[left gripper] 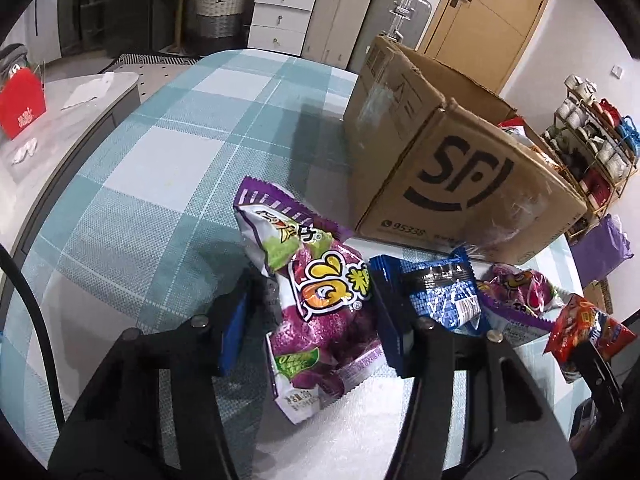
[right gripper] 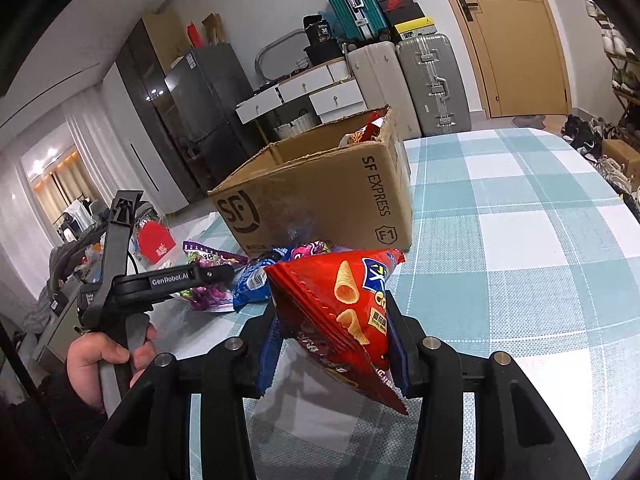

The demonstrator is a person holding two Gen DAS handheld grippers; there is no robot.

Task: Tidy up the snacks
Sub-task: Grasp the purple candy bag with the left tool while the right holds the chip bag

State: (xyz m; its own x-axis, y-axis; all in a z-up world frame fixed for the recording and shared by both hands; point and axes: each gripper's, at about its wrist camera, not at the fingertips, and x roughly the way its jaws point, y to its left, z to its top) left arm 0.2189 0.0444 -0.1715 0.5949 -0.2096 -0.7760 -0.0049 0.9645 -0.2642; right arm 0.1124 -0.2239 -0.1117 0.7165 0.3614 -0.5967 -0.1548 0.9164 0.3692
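The left claw [left gripper: 308, 312] straddles the purple snack bag [left gripper: 316, 312], whose long axis runs away from the claw toward the cardboard box [left gripper: 452, 168]; its right pad touches the bag, but I cannot tell whether the left one does. Just right of it on the tabletop [left gripper: 160, 152] lie a blue packet [left gripper: 440, 292] and another purple bag [left gripper: 520, 296]. The right claw [right gripper: 332, 344] is clamped on the red cone-snack bag [right gripper: 340, 312], held clear of the tabletop and short of the open box, which holds some packets.

Both 2 wrist views look forward and down along their fingers, close over the checked table [left gripper: 160, 168], sharing the cardboard box [right gripper: 320, 196] ahead.
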